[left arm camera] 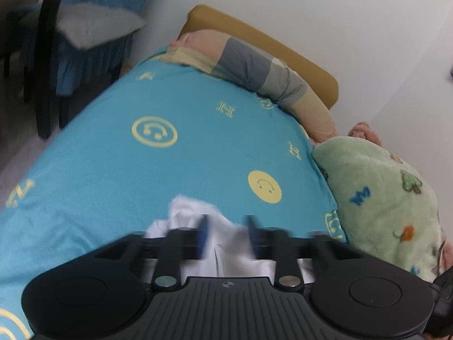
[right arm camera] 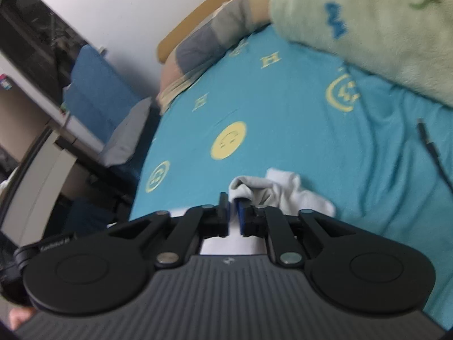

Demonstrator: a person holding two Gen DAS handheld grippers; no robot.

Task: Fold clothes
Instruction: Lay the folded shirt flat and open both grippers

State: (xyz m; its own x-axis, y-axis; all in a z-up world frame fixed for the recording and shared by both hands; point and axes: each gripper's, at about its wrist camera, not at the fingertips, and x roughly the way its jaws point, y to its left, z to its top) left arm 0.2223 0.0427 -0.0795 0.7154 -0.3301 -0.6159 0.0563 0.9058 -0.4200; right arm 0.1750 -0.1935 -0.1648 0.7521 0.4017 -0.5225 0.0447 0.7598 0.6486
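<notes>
A white garment (left arm camera: 195, 215) lies bunched on a blue bedsheet (left arm camera: 170, 155) printed with yellow smiley faces. My left gripper (left arm camera: 228, 236) hangs just above it with its jaws apart, the white cloth showing between and below the blurred fingers. In the right wrist view the same white garment (right arm camera: 286, 189) lies crumpled ahead. My right gripper (right arm camera: 233, 212) has its jaws nearly together, pinching a fold of the white cloth between the blue pads.
A green fleece blanket (left arm camera: 382, 198) sits at the right, also in the right wrist view (right arm camera: 368, 14). A striped pillow (left arm camera: 254, 62) lies against a tan headboard (left arm camera: 283, 45). A black cable (right arm camera: 433, 150) rests on the sheet. A blue-covered chair (left arm camera: 93, 14) stands beside the bed.
</notes>
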